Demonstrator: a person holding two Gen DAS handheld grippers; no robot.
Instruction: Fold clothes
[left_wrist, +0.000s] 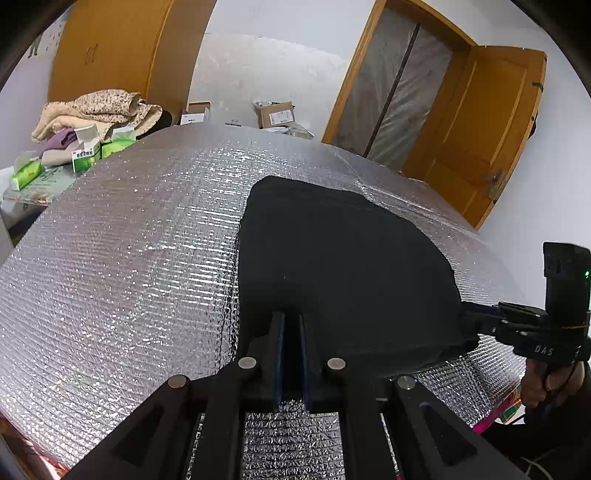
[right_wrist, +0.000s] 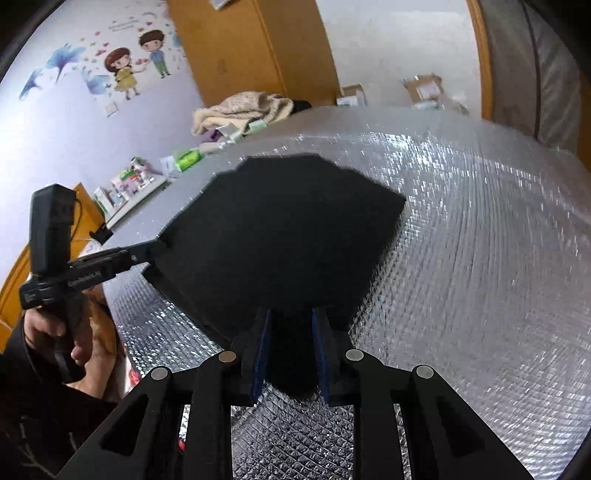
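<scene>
The room is bright with soft, even daylight, and both views show it well. The silver foil cover (left_wrist: 129, 258) on the tabletop throws many small sparkles of glare, strongest in the right half of the right wrist view, where the foil pattern is also smeared by motion blur. The black garment (left_wrist: 332, 266) is so dark that almost no folds can be seen. Both pictures bend strongly at the edges, with black corners. The door frame (left_wrist: 354, 74) looks curved.
</scene>
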